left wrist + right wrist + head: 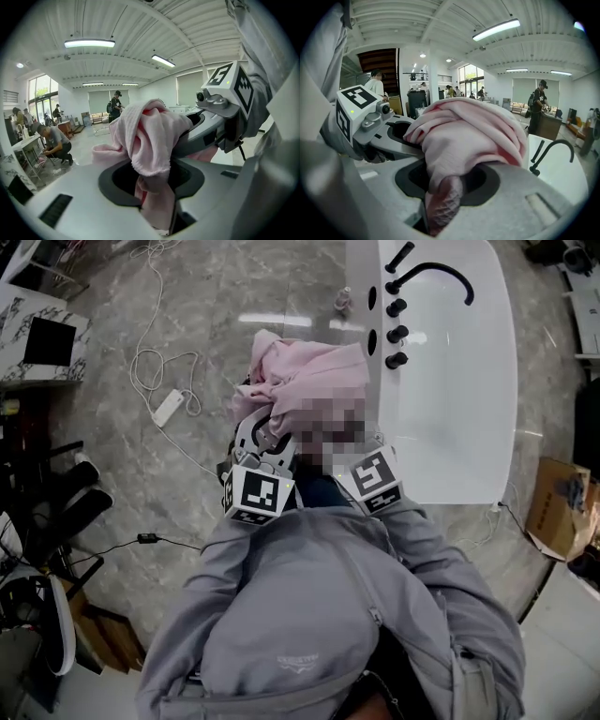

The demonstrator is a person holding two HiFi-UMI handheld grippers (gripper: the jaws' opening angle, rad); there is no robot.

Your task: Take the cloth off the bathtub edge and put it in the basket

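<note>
A pink cloth (305, 381) hangs bunched in the air over the floor, just left of the white bathtub (469, 427). Both grippers hold it from below. My left gripper (265, 432) is shut on the cloth (145, 136), which spills out of its jaws and hides the fingertips. My right gripper (361, 451) is shut on the same cloth (473, 136); a fold is pinched between its pads. Each gripper shows in the other's view: the right gripper (220, 117) and the left gripper (365, 122) sit close together. No basket is in view.
A black faucet (433, 276) and black knobs (397, 334) stand on the tub's left rim. A white power strip (167, 407) with cable lies on the marble floor at left. A cardboard box (561, 507) sits at right, black chairs (66, 502) at far left.
</note>
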